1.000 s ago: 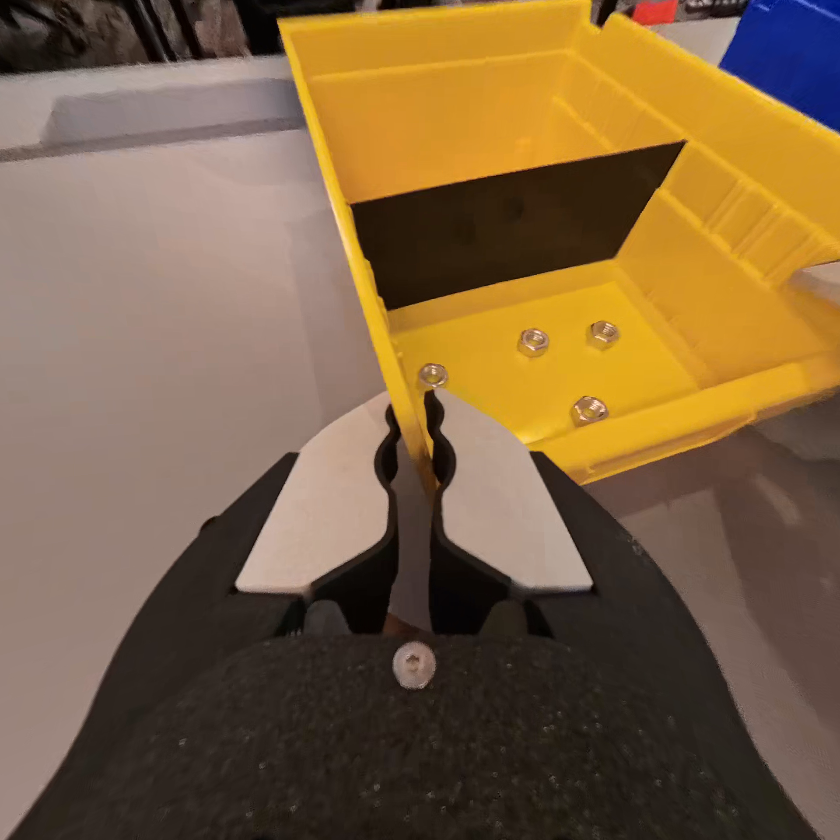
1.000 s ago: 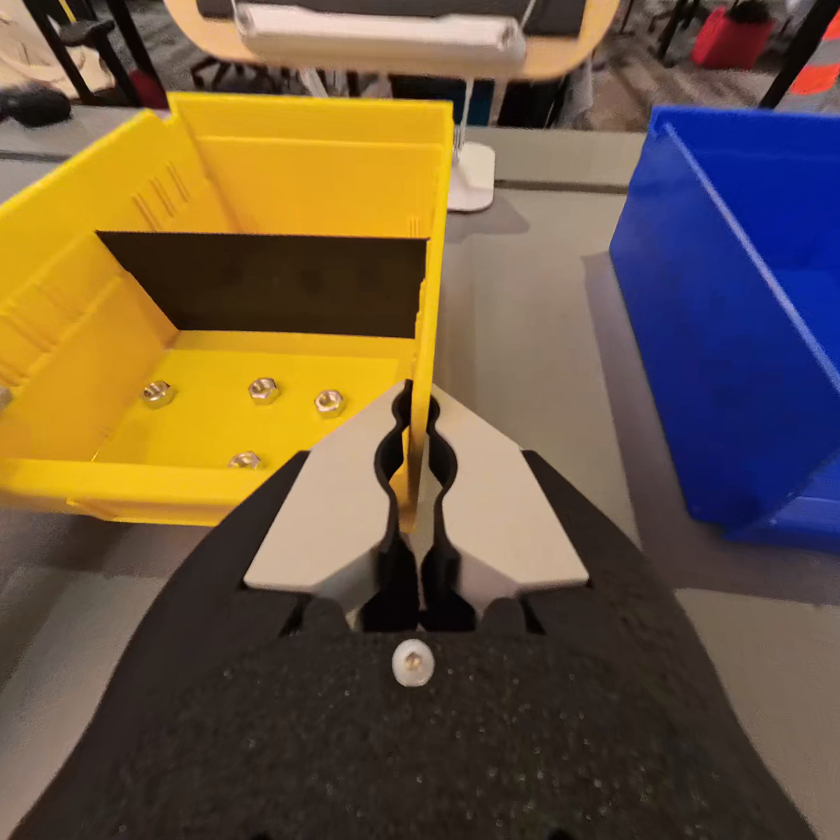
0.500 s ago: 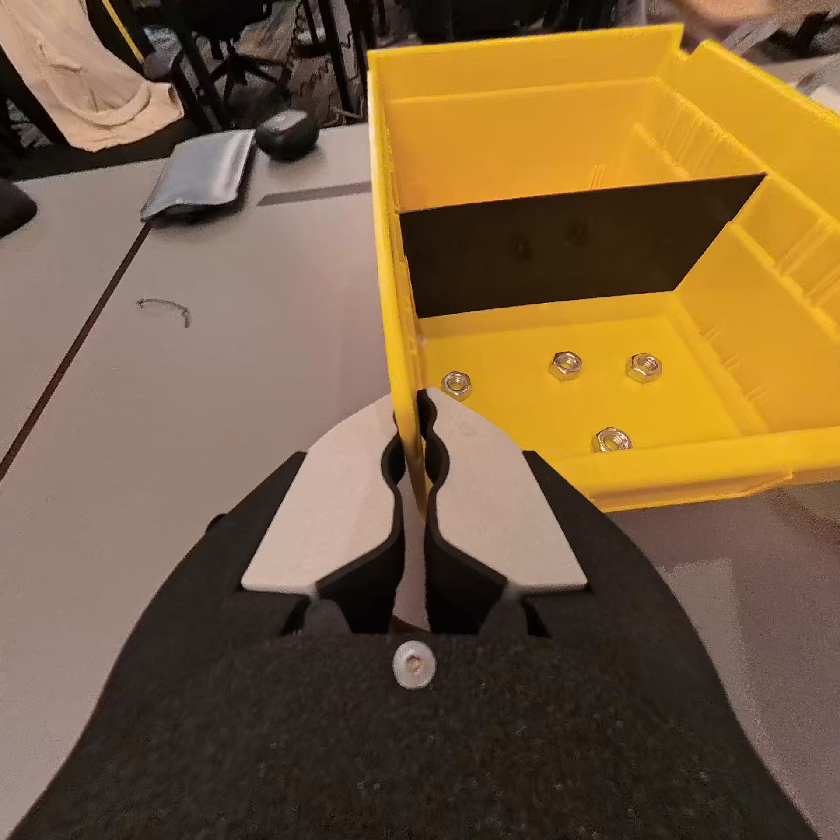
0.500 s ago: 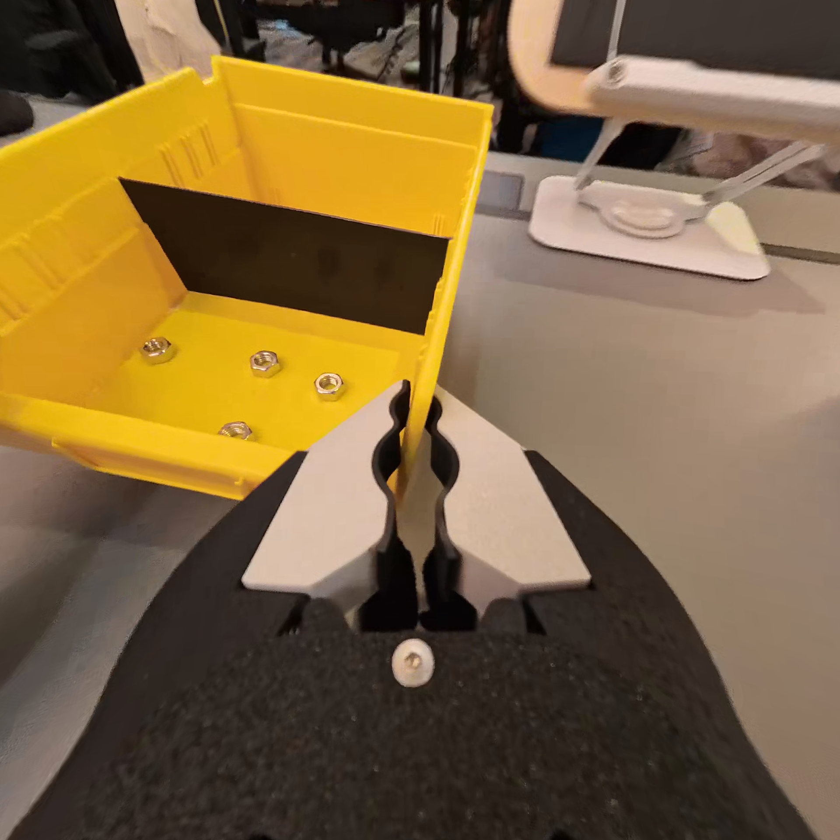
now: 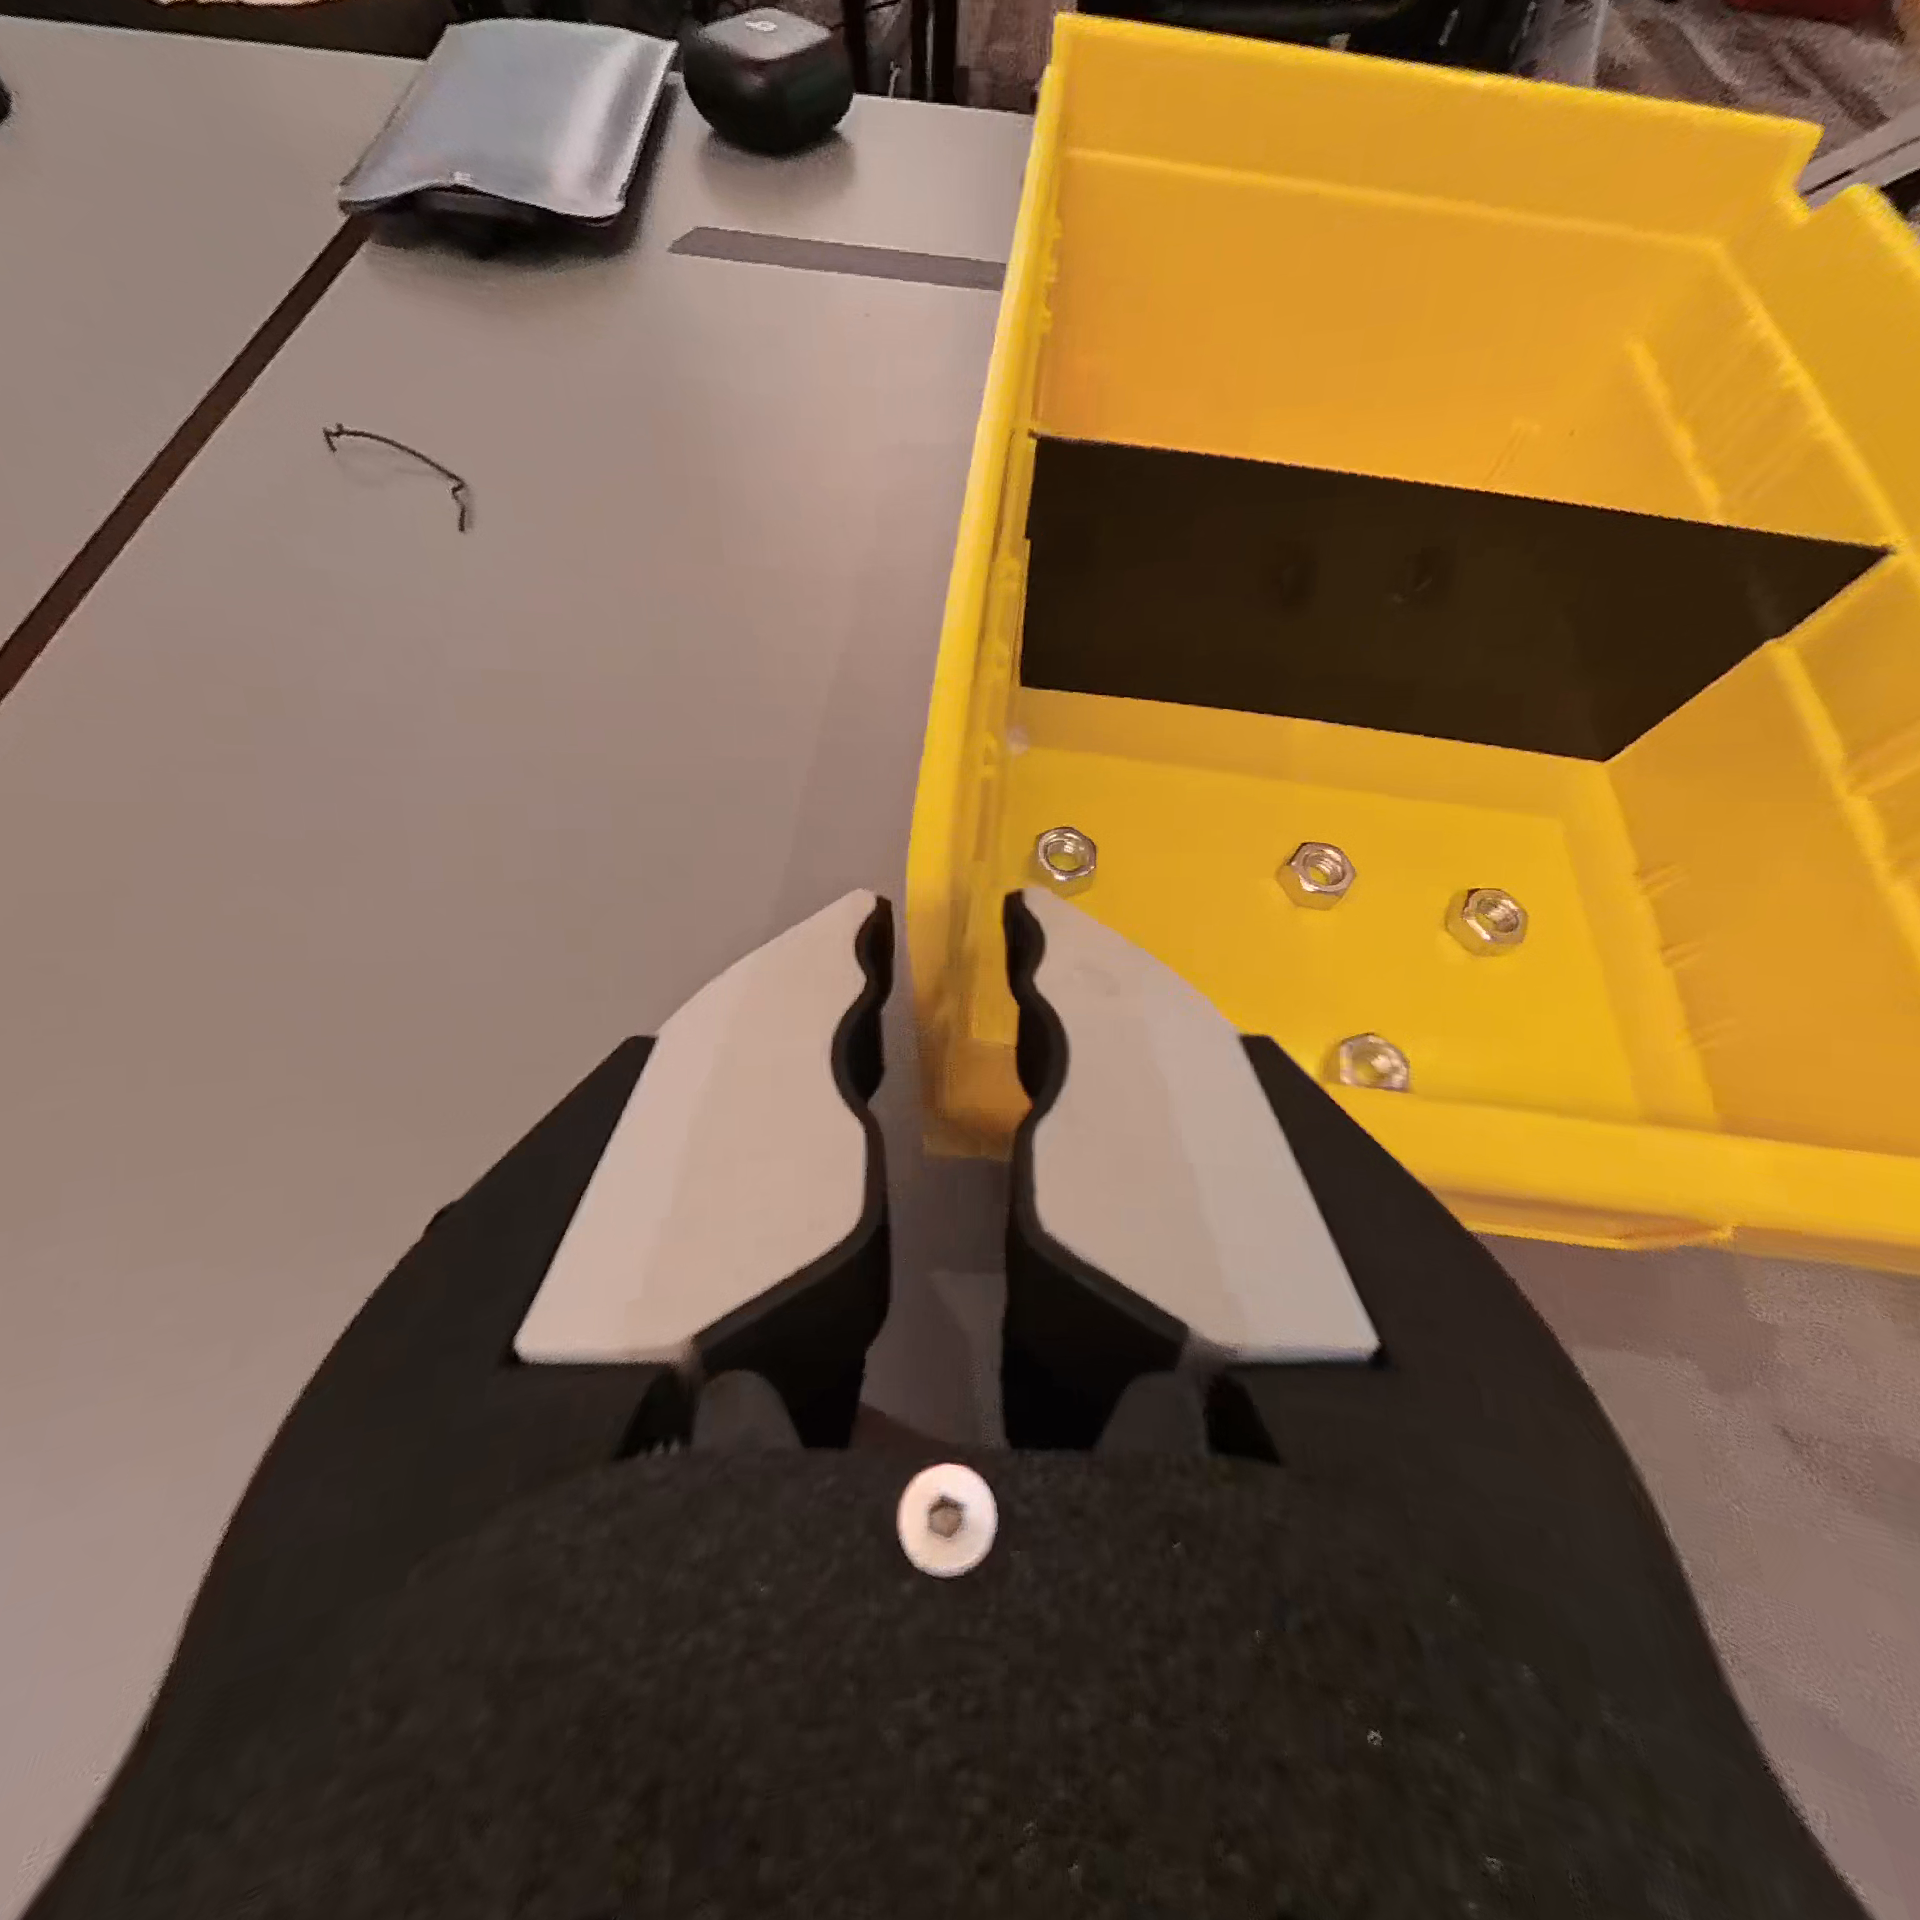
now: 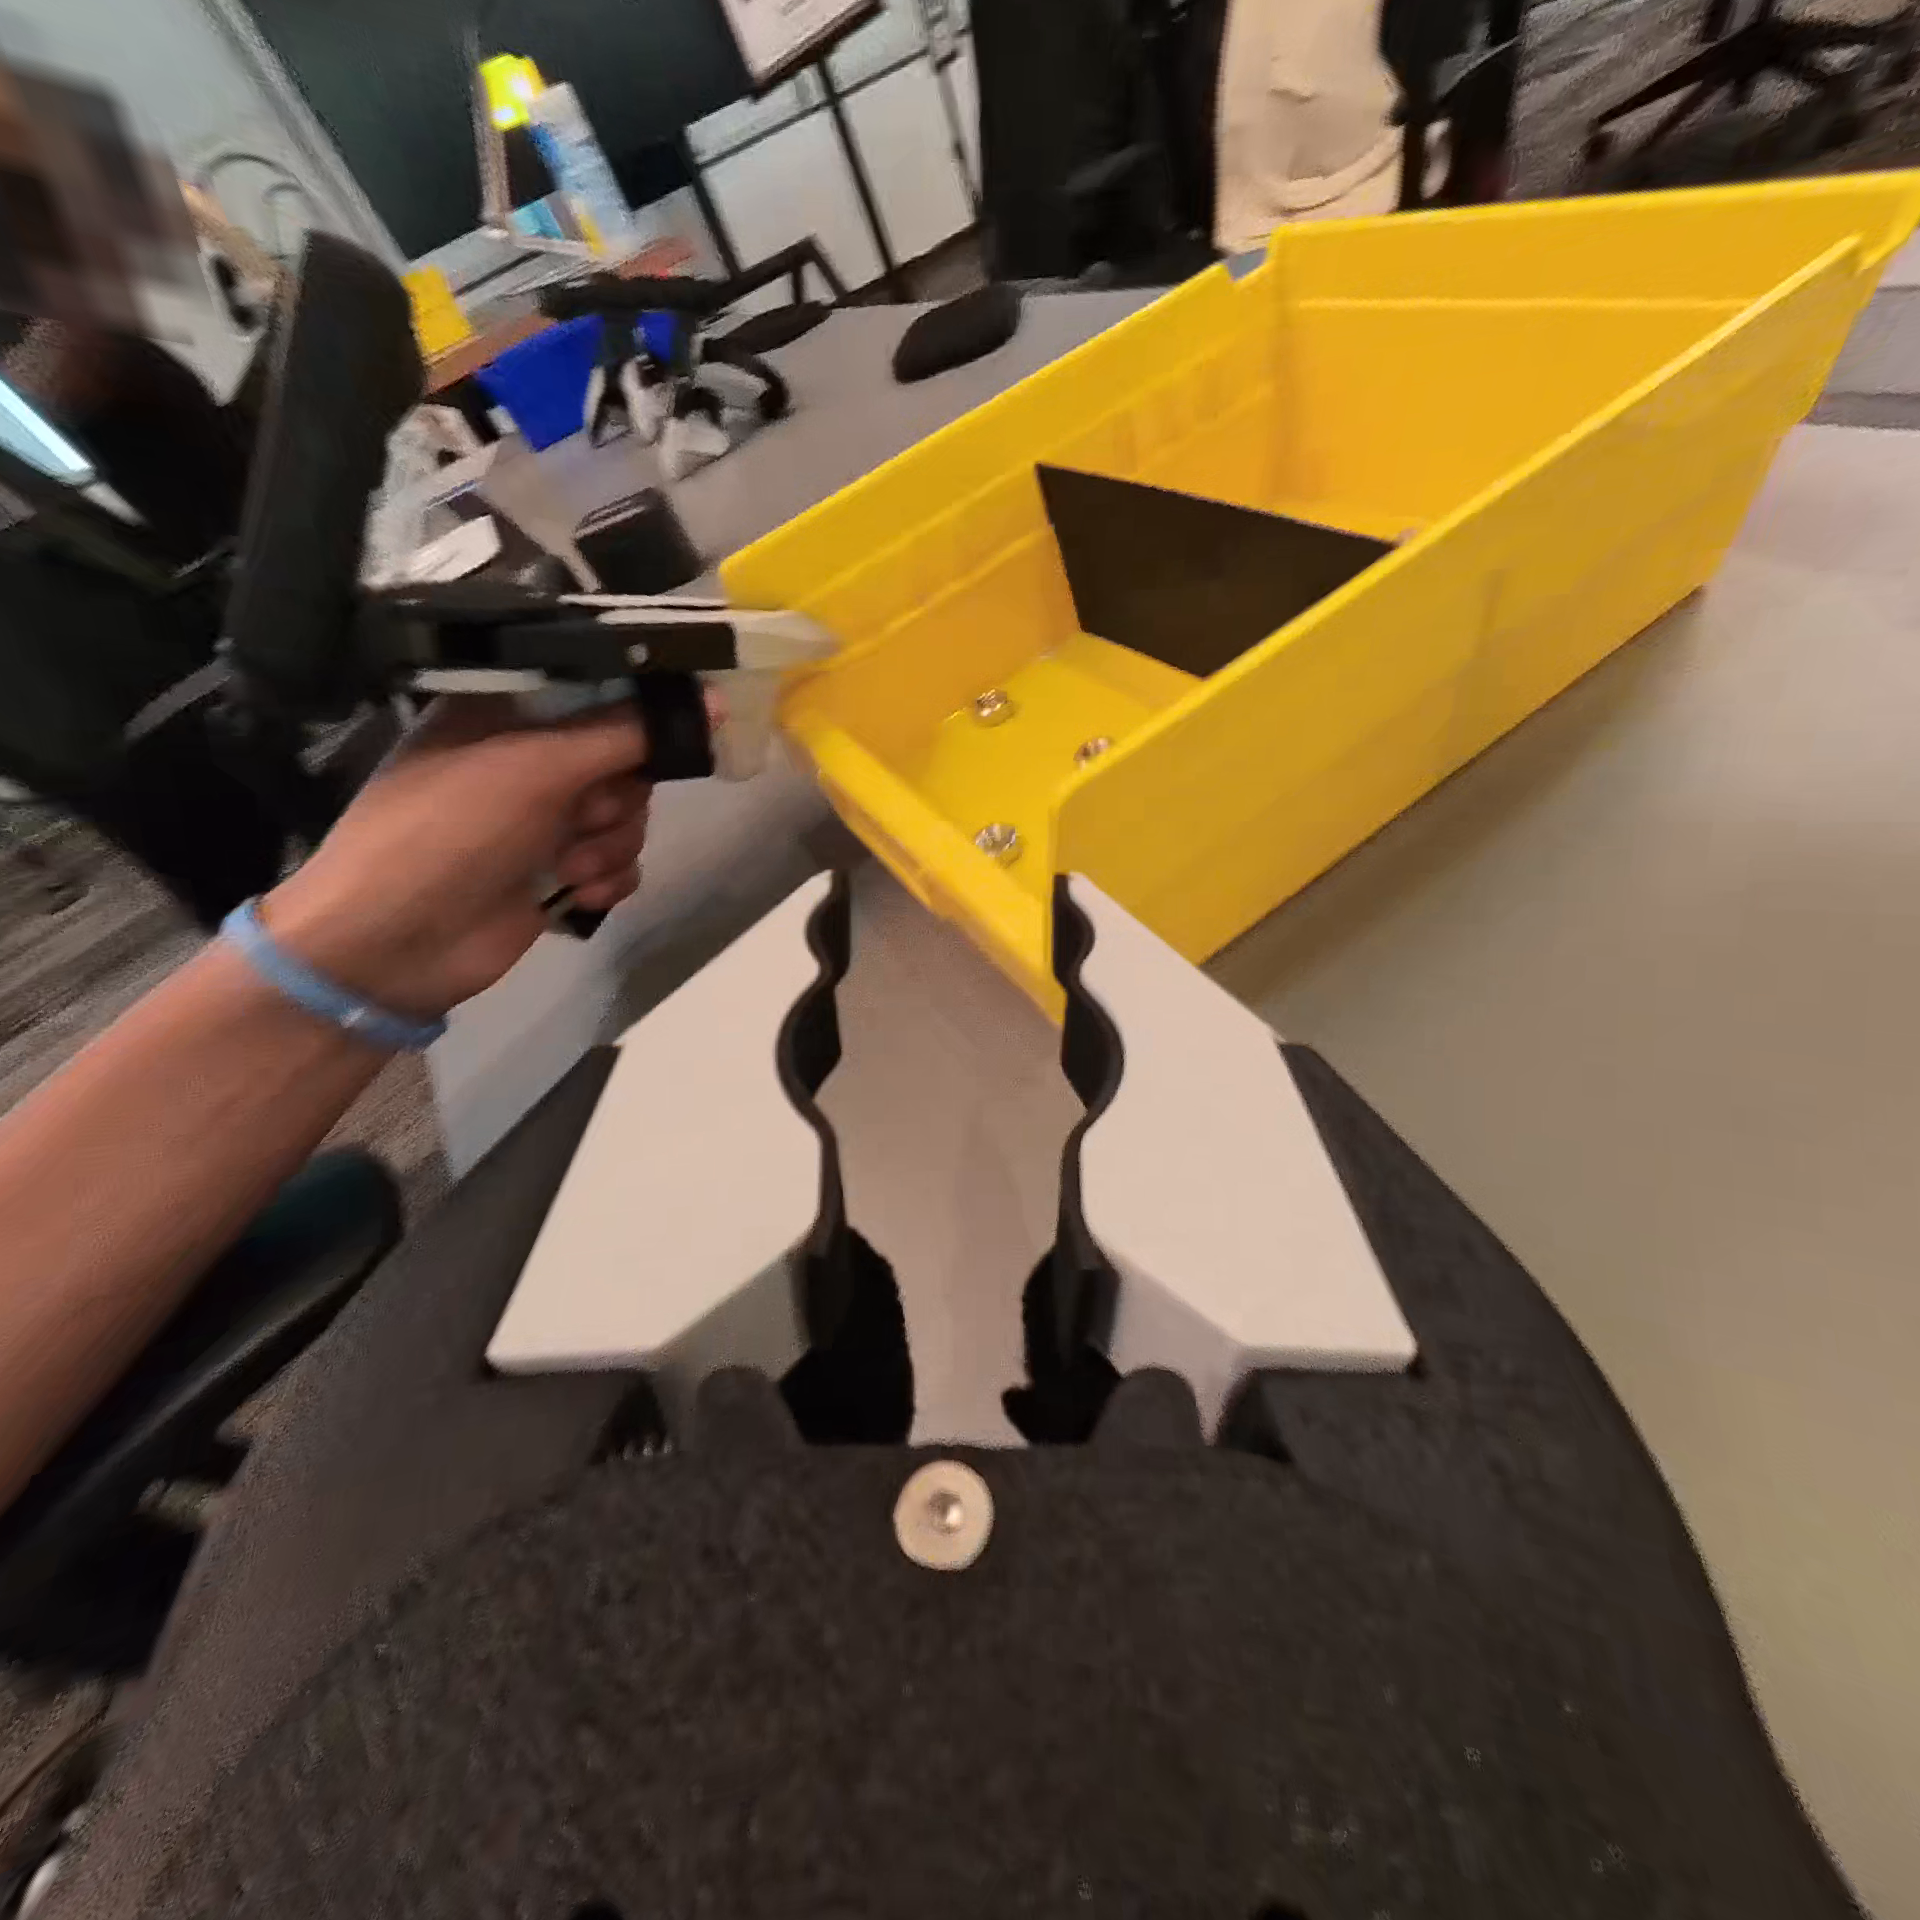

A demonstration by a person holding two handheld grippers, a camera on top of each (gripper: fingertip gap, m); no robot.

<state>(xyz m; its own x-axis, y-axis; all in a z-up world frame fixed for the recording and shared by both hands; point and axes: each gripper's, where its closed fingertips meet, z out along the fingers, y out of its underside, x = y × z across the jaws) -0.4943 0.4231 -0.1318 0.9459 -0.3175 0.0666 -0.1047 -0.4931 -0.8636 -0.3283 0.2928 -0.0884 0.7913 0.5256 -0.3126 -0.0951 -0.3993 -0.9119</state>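
Note:
A yellow plastic bin (image 5: 1351, 312) rests on the grey table, split by a black divider (image 5: 1403, 603). Several metal hex nuts (image 5: 1314, 876) lie in its near compartment. My left gripper (image 5: 948, 909) is open by a small gap, with the bin's left wall between its jaws near the front corner. My right gripper (image 6: 945, 883) is open and empty, just in front of the bin's near corner (image 6: 1455, 644), its right finger beside the wall. The right wrist view also shows the divider (image 6: 1195, 582), nuts (image 6: 997, 836) and the left gripper (image 6: 790, 644) at the far corner.
A grey pouch (image 5: 520, 135), a dark round object (image 5: 769, 83) and a thin bent wire (image 5: 400, 468) lie on the table left of the bin. A person's hand (image 6: 468, 831) holds the left gripper. Office chairs and a blue bin (image 6: 540, 384) stand beyond the table edge. The tips of one gripper are about 20 cm away from the tips of the other.
Both grippers were shut on the bin's side walls and have opened. The right gripper has drawn back off its wall and turned left. The view around the bin has shifted.

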